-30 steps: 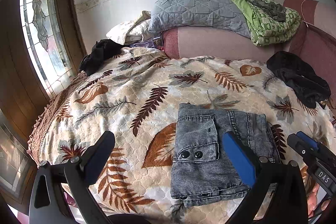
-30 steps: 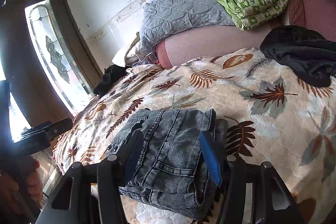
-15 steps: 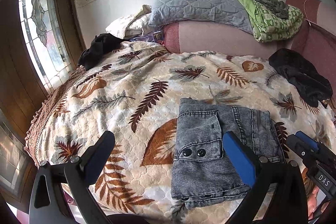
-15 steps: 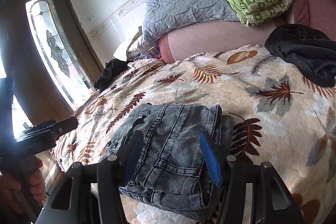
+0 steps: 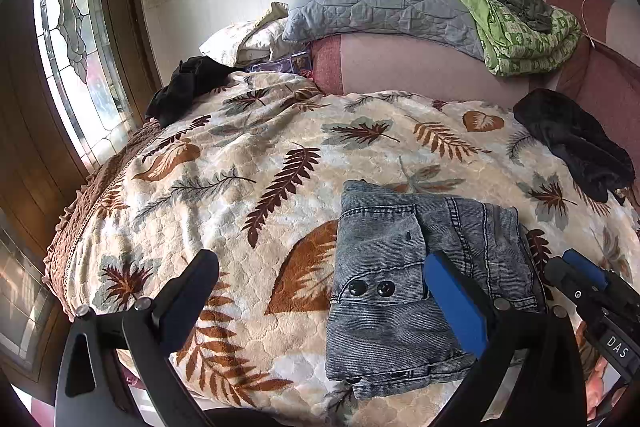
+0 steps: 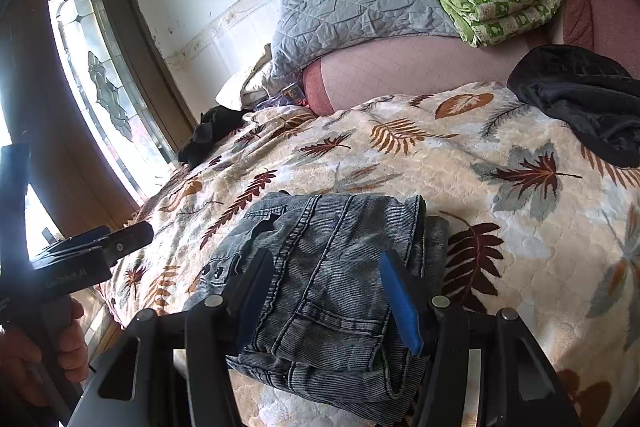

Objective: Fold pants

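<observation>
Lying folded into a thick square packet near the front edge of the leaf-patterned quilted bedspread [image 5: 248, 163], the grey washed-denim pants [image 5: 416, 287] look heavy, stiff and unlikely to slip (best gripped at the layered near hem). No containers are in view. The left gripper [image 5: 320, 291] stands spread and empty; the right gripper [image 6: 326, 291] hovers half spread, pinching nothing.

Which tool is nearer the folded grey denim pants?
Right. The right tool hangs directly over the folded grey denim pants; the left tool sits mostly over leaf-print bedspread beside them.
</observation>
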`<state>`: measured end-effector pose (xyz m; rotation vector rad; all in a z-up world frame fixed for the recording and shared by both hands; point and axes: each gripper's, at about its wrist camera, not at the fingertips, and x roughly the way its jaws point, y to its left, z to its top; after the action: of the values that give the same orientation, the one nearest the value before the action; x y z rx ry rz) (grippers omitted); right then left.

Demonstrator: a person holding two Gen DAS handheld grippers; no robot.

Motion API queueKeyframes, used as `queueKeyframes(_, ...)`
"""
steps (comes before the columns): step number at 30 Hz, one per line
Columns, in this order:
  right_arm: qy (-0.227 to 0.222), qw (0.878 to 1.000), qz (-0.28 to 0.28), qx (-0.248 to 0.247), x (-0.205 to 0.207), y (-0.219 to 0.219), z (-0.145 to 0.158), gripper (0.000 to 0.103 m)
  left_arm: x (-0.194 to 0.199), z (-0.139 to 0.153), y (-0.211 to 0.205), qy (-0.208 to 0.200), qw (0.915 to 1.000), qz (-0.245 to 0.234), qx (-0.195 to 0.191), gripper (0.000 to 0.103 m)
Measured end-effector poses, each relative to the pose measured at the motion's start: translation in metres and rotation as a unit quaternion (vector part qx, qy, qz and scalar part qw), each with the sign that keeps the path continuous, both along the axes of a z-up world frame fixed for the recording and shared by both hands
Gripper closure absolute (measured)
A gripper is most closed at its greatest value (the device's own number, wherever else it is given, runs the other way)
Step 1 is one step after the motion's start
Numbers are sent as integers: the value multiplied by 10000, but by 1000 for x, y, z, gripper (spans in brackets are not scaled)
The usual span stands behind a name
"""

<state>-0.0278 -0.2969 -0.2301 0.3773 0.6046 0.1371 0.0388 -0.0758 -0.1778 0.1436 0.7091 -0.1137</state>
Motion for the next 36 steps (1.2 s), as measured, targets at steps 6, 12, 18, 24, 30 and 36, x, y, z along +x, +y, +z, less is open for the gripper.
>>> queueKeyframes(6, 39, 10000, 24, -13, 2, 1, -1, 44, 2, -2, -1, 40, 10000, -8, 9, 0)
queueKeyframes(12, 72, 10000, 23, -11, 2, 1, -2, 44, 2, -2, -1, 39, 10000, -10, 17, 0)
queueKeyframes(18, 83, 10000, 30, -18, 3, 2, -3, 43, 2, -2, -1, 28, 10000, -10, 9, 0)
queueKeyframes(24, 101, 9999, 33, -22, 3, 2, -4, 44, 4, -3, -1, 45, 10000, -19, 20, 0)
queueKeyframes(30, 116, 9999, 38, -40, 4, 2, -5, 44, 5, -5, 0, 66, 10000, -10, 1, 0)
queueKeyframes(36, 186, 9998, 47, -47, 6, 2, -7, 44, 8, -9, 0, 122, 9999, -20, 18, 0)
